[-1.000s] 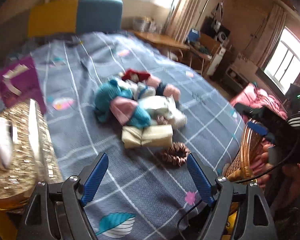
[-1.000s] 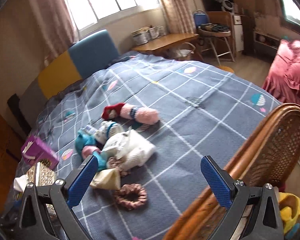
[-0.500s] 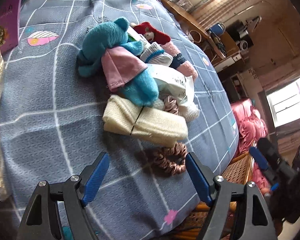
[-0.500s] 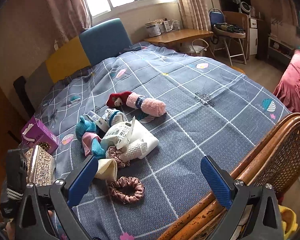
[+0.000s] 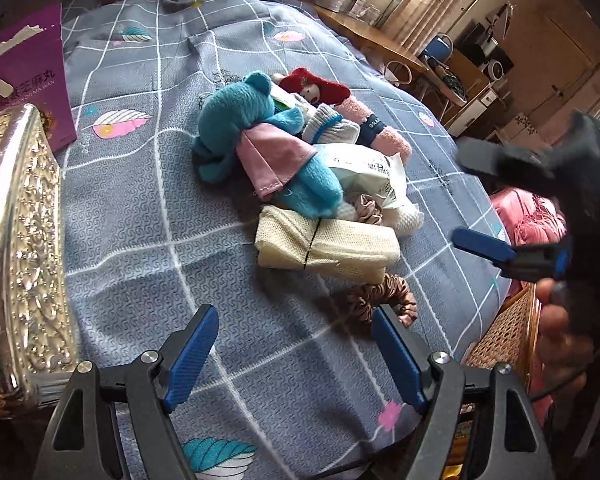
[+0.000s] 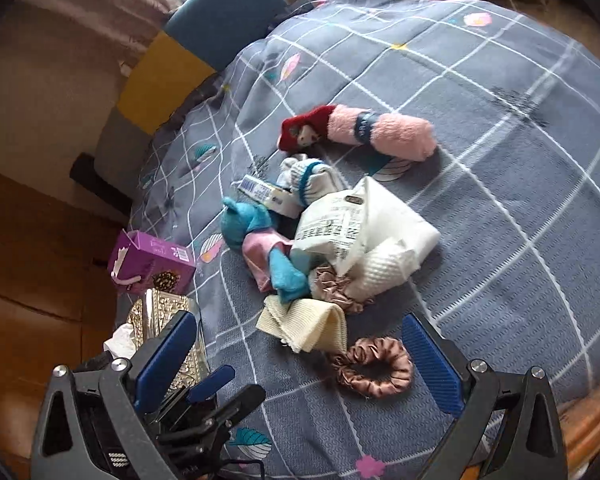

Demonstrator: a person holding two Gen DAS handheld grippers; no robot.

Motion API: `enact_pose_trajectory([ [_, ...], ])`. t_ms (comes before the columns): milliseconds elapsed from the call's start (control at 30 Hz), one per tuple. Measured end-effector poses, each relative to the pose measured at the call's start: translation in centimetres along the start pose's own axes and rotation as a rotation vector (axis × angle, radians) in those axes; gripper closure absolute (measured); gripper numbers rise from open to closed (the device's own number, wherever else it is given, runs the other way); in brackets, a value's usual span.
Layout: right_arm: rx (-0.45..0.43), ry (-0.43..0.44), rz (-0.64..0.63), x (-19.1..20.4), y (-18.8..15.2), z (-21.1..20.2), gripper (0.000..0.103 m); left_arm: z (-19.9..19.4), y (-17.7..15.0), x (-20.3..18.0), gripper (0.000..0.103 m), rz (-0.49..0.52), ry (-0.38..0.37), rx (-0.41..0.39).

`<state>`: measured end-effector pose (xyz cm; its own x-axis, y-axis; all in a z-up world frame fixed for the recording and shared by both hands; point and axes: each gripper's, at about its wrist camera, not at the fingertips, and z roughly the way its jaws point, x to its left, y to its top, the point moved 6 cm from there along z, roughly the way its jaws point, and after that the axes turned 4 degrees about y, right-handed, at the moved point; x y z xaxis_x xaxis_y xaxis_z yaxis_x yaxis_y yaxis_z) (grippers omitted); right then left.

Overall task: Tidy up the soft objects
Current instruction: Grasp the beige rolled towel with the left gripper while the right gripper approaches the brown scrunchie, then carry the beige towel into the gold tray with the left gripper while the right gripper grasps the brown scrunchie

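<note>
Grey checked bedspread (image 5: 148,216) carries the pile; both claws gape wide, empty: left gripper (image 5: 296,354) behind the cream cloth (image 5: 328,246), right gripper (image 6: 300,360) straddling the brown scrunchie (image 6: 374,368).

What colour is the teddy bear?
Teal-blue teddy bear, wearing a pink cloth; clearest in the left wrist view.

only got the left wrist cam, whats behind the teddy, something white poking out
Observer: From the right wrist view it is a small blue-and-white box, lying against the teal teddy.
Operator: is the brown scrunchie free
Observer: Yes, the brown scrunchie lies alone on the bedspread, just clear of the cream cloth.
Operator: right gripper near it
Observer: The right gripper is open, one finger just beside the scrunchie.
</note>
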<state>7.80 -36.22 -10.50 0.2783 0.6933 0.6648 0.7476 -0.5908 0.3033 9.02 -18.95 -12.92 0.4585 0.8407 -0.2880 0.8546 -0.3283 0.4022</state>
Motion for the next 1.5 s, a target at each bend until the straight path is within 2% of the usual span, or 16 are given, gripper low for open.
enact_pose_trajectory([
  [233,0.189,0.062,0.109,-0.5,-0.7,7.5,0.0,-0.2,0.0,0.0,0.023,-0.015,-0.03,-0.003],
  [267,0.203,0.142,0.12,0.0,-0.9,7.8,0.0,-0.4,0.0,0.0,0.023,-0.017,-0.037,-0.005],
  [333,0.274,0.372,0.114,2.6,-2.0,7.4,0.0,-0.6,0.2,0.0,0.023,-0.017,-0.047,-0.016],
  [367,0.29,0.437,0.079,3.7,-2.6,6.6,0.0,-0.8,0.3,-0.1,0.023,-0.02,-0.053,-0.018],
  [400,0.28,0.438,0.04,4.2,-2.9,5.7,0.0,-1.0,0.3,-0.2,0.023,-0.02,-0.057,-0.024],
  [533,0.165,0.295,0.009,2.3,-2.8,2.7,0.0,-0.6,0.5,-0.6,0.021,-0.013,-0.028,-0.016],
  [633,0.108,0.177,-0.022,0.6,-2.2,1.1,0.0,0.5,0.7,-0.3,0.021,0.021,0.094,-0.014],
  [800,0.064,0.05,-0.119,-0.3,-1.1,-0.3,0.0,3.4,1.3,0.6,0.021,0.038,0.153,0.038],
  [900,0.077,-0.017,-0.176,-0.6,-0.9,-0.4,0.0,5.3,1.7,1.0,0.021,0.018,0.164,0.077],
  [967,0.097,-0.066,-0.216,-0.9,-0.9,-0.2,0.0,6.1,1.5,1.4,0.025,0.003,0.178,0.094],
  [1000,0.113,-0.091,-0.239,-1.0,-1.0,-0.1,0.0,6.0,1.6,1.5,0.027,0.013,0.186,0.077],
  [1067,0.184,-0.148,-0.298,-1.2,-1.5,0.8,0.0,5.6,1.6,1.5,0.057,0.045,0.204,0.067],
  [1133,0.273,-0.208,-0.378,-1.4,-2.2,2.0,0.0,5.3,1.5,1.6,0.061,0.073,0.2,0.058],
  [1300,0.489,-0.318,-0.596,-1.5,-4.3,5.7,0.025,3.3,1.1,1.2,0.07,0.127,0.203,0.022],
  [1333,0.531,-0.326,-0.623,-1.5,-4.7,6.4,0.025,2.5,1.2,1.0,0.084,0.145,0.199,0.012],
  [1500,0.658,-0.389,-0.723,-1.8,-5.9,9.2,0.025,0.3,1.8,0.4,0.084,0.235,0.215,0.006],
])
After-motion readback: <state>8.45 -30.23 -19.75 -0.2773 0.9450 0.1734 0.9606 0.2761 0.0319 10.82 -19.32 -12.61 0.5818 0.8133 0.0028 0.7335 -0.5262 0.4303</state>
